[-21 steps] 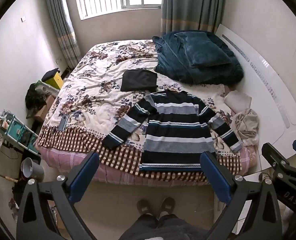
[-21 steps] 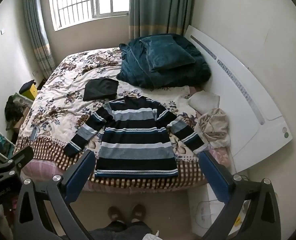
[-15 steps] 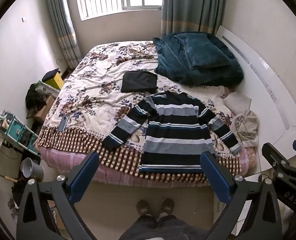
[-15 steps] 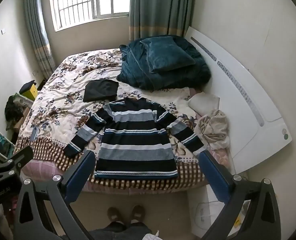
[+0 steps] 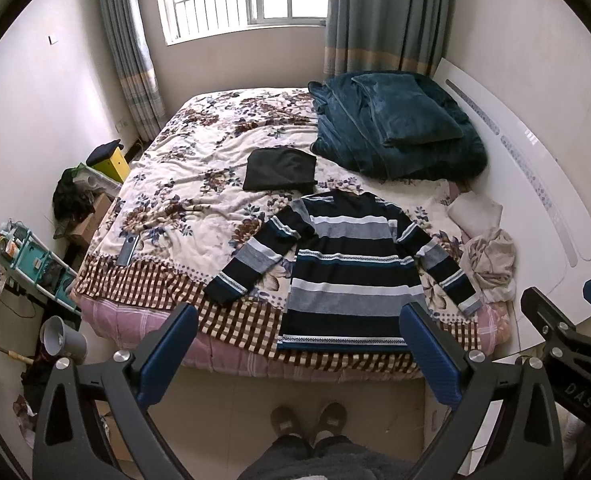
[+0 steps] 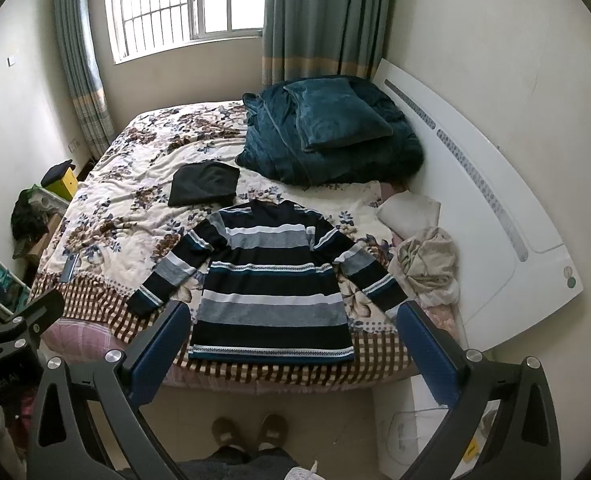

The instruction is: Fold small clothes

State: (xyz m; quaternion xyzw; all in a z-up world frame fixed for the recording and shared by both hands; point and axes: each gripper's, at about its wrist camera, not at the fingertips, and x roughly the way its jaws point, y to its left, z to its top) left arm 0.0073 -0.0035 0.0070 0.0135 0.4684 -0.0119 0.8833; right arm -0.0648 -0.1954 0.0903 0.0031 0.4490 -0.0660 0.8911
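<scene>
A striped navy, grey and white sweater (image 5: pixel 347 276) (image 6: pixel 271 292) lies flat near the bed's front edge, both sleeves spread outward. Behind it rests a folded black garment (image 5: pixel 281 169) (image 6: pixel 204 188). A crumpled beige cloth (image 5: pixel 491 260) (image 6: pixel 427 264) sits at the right edge of the bed. My left gripper (image 5: pixel 299 354) is open and empty, held high above the floor short of the bed. My right gripper (image 6: pixel 291 350) is likewise open and empty, hovering in front of the sweater's hem.
A teal blanket with a pillow (image 5: pixel 395 128) is piled at the head end by the white headboard (image 5: pixel 535 184). A phone (image 5: pixel 129 250) lies on the floral bedspread at left. Shelves, a box and a grey bucket (image 5: pixel 61 338) crowd the floor at left. A person's slippers (image 5: pixel 307 420) stand below.
Both views have shifted slightly, with the bed and sweater sitting a little lower in the picture. Both grippers stay wide open and empty.
</scene>
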